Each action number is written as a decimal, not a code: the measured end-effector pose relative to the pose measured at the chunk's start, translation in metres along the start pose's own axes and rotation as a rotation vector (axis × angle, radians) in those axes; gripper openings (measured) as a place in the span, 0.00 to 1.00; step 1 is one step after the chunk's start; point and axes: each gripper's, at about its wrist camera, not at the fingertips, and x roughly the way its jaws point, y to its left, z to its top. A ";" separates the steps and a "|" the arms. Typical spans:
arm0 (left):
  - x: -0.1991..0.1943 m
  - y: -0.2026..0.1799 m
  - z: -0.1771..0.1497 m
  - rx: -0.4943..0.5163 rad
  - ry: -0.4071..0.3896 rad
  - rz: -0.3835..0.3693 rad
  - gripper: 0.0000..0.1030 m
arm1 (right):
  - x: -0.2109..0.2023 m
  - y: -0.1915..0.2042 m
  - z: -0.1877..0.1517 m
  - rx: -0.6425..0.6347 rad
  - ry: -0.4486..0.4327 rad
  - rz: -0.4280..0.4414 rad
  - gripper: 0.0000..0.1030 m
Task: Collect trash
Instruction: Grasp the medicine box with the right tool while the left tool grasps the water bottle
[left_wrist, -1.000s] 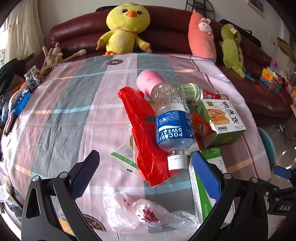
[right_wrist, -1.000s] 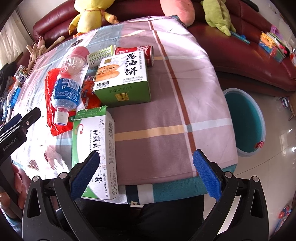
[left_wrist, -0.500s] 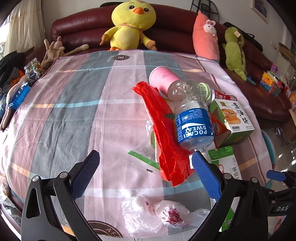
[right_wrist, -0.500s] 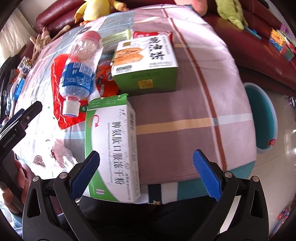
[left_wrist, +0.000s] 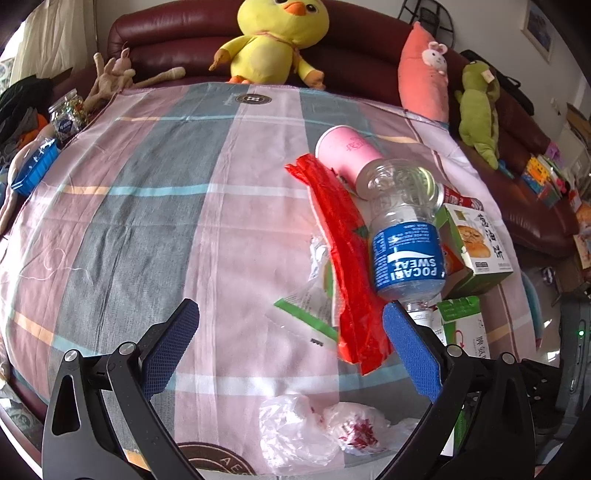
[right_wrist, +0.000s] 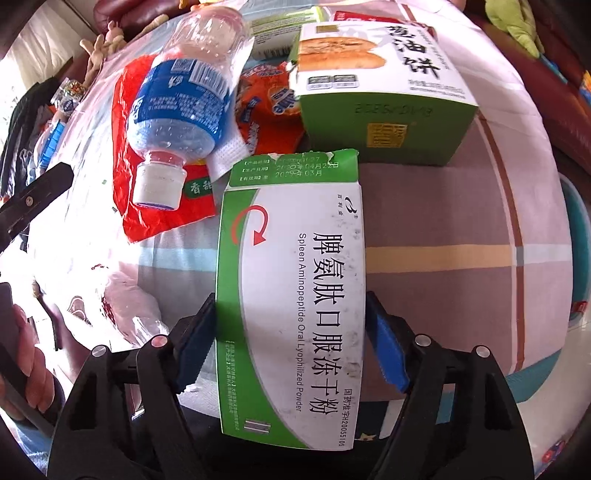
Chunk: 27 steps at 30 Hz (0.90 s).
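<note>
My right gripper is shut on the sides of a white and green medicine box lying at the table's near edge. Beyond it lie a Pocari Sweat bottle, a red plastic bag, an orange snack wrapper and a green biscuit box. My left gripper is open and empty above the plaid cloth, left of the bottle and red bag. A pink cup lies behind them. A crumpled clear bag lies near the front edge.
A teal bin stands on the floor to the right of the table. A maroon sofa with plush toys runs behind. A jar and a blue tray sit at the far left.
My right gripper moved forward and closed on the medicine box. My left gripper shifted left, so the trash pile now lies to its right.
</note>
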 end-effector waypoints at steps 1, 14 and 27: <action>0.000 -0.007 0.003 0.014 0.002 -0.006 0.97 | -0.004 -0.006 -0.001 0.010 -0.008 0.008 0.70; 0.051 -0.092 0.046 0.192 0.111 0.000 0.80 | -0.048 -0.110 0.000 0.208 -0.111 0.028 0.71; 0.069 -0.107 0.046 0.185 0.138 0.056 0.65 | -0.058 -0.163 -0.003 0.309 -0.156 0.091 0.71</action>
